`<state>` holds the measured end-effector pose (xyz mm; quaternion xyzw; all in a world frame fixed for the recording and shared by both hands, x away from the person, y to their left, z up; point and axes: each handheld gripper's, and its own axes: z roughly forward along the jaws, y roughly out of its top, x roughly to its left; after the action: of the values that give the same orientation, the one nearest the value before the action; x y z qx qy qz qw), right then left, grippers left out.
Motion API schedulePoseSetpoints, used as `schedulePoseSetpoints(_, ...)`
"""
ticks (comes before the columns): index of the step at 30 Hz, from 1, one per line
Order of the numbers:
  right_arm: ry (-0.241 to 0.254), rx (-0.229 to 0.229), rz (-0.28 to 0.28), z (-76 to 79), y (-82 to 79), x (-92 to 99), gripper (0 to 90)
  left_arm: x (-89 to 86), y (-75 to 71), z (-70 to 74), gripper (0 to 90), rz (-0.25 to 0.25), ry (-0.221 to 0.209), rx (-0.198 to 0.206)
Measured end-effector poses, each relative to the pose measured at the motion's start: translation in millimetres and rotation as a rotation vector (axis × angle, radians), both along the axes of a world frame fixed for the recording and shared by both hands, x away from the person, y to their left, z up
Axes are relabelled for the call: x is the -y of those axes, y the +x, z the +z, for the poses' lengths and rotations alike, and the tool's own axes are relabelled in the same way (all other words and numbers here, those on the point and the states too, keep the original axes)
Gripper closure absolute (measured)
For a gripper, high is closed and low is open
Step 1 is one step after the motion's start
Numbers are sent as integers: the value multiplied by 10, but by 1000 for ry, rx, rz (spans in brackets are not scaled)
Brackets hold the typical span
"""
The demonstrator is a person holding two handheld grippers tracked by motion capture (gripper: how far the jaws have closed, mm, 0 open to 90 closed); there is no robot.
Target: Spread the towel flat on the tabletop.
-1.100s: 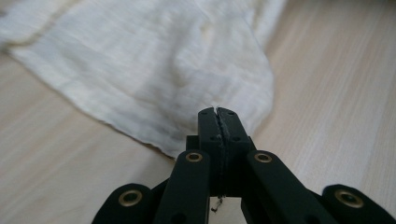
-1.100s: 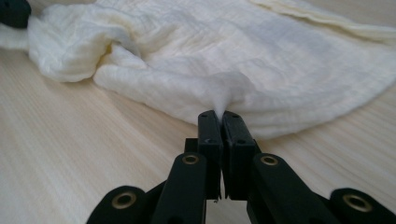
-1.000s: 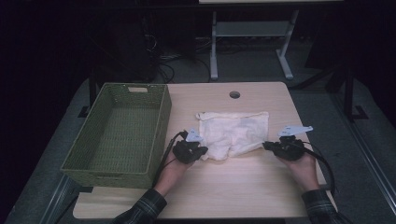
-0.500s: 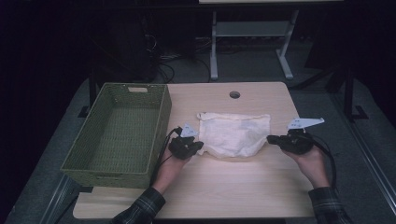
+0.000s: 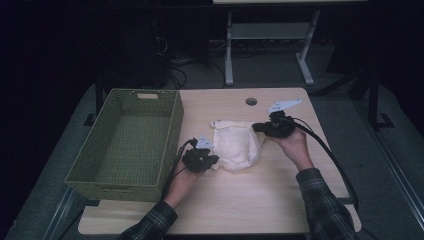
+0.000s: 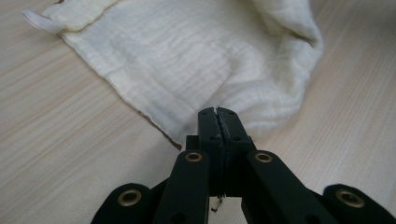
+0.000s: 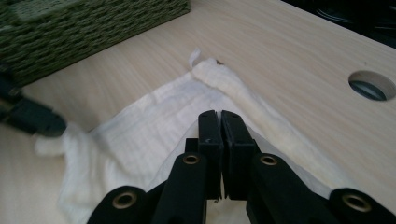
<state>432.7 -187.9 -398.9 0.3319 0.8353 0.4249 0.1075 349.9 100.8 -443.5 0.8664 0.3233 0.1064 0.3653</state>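
A cream muslin cloth [image 5: 235, 146] lies bunched on the wooden table [image 5: 260, 195], its right side folded over toward the left. My left gripper [image 5: 213, 161] rests at the cloth's near left corner, its jaws shut with the cloth's edge [image 6: 187, 60] pinched between them. My right gripper [image 5: 256, 128] is held a little above the cloth's far right side, shut on a raised fold of the cloth [image 7: 140, 135]. In the right gripper view the left gripper [image 7: 28, 116] shows at the left edge.
A green woven basket [image 5: 125, 145] stands empty on the table's left side, close to the left hand; its wall [image 7: 70, 32] shows behind the cloth. A round cable hole [image 5: 251, 101] sits near the far edge. Cables trail from both grippers.
My right gripper has moved left and slightly up, carrying the cloth's right edge over, so the spread cloth is now a narrower bunch. The left gripper stayed at its corner.
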Motion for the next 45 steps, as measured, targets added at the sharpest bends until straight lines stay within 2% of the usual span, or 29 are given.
schedulePoseSetpoints(1, -5, 6, -2, -9, 62, -61, 866, -2, 3, -3, 890, -2, 4, -2)
schedulePoseSetpoints(3, -1, 14, -24, -20, 141, -150, 774, -5, 5, -9, 890, -4, 5, -4)
schedulePoseSetpoints(5, 9, 21, -35, 1, 157, -165, 725, -3, 6, -18, 889, -2, 0, -10)
schedulePoseSetpoints(10, -28, -3, -51, -41, 103, -71, 734, 3, 10, -27, 888, -10, 7, -12)
schedulePoseSetpoints(11, -45, -24, -64, -112, 102, -21, 740, 7, 6, -27, 888, -10, 7, -15)
schedulePoseSetpoints(12, -45, -24, -64, -112, 102, -21, 740, 13, 0, -28, 888, -7, 4, -17)
schedulePoseSetpoints(13, -59, -45, -73, -209, 120, -4, 740, 17, -3, -28, 888, -5, 1, -18)
schedulePoseSetpoints(14, -59, -45, -73, -209, 120, -4, 740, 18, -3, -28, 888, -5, 2, -18)
schedulePoseSetpoints(15, -92, -59, -82, -309, 147, -12, 740, 16, -1, -29, 888, -5, 5, -21)
schedulePoseSetpoints(16, -92, -59, -82, -309, 147, -12, 740, 16, -1, -29, 888, -5, 5, -21)
schedulePoseSetpoints(20, -107, -91, -97, -488, 195, -38, 738, 9, 4, -29, 890, -4, 4, -22)
schedulePoseSetpoints(21, -123, -96, -105, -556, 223, -43, 725, 7, 3, -27, 890, -6, 6, -22)
schedulePoseSetpoints(22, -123, -96, -105, -556, 223, -43, 725, 7, 1, -25, 890, -5, 3, -23)
schedulePoseSetpoints(24, -116, -106, -109, -599, 245, -47, 745, 6, -1, -22, 890, -5, 3, -21)
schedulePoseSetpoints(25, -118, -112, -105, -626, 255, -58, 811, 5, -2, -22, 890, -3, 0, -22)
schedulePoseSetpoints(29, -119, -105, -103, -606, 234, -44, 877, 2, -3, -17, 890, 1, -7, -26)
schedulePoseSetpoints(35, -110, -84, -99, -472, 123, 57, 882, -24, -7, 23, 891, 5, -15, -19)
schedulePoseSetpoints(37, -105, -67, -103, -386, 16, 173, 884, -34, -11, 43, 890, 6, -22, -16)
schedulePoseSetpoints(38, -105, -67, -103, -386, 16, 173, 884, -34, -11, 43, 890, 6, -22, -16)
schedulePoseSetpoints(39, -106, -56, -110, -342, -65, 268, 884, -34, -11, 48, 890, 7, -22, -15)
schedulePoseSetpoints(40, -106, -56, -110, -342, -65, 268, 884, -33, -12, 51, 890, 7, -25, -16)
schedulePoseSetpoints(41, -108, -44, -112, -315, -146, 375, 885, -29, -19, 57, 890, 7, -32, -19)
schedulePoseSetpoints(42, -108, -44, -112, -315, -146, 375, 885, -29, -19, 57, 891, 7, -32, -19)
schedulePoseSetpoints(45, -105, -40, -125, -302, -281, 533, 887, -22, -30, 70, 890, 1, -33, -24)
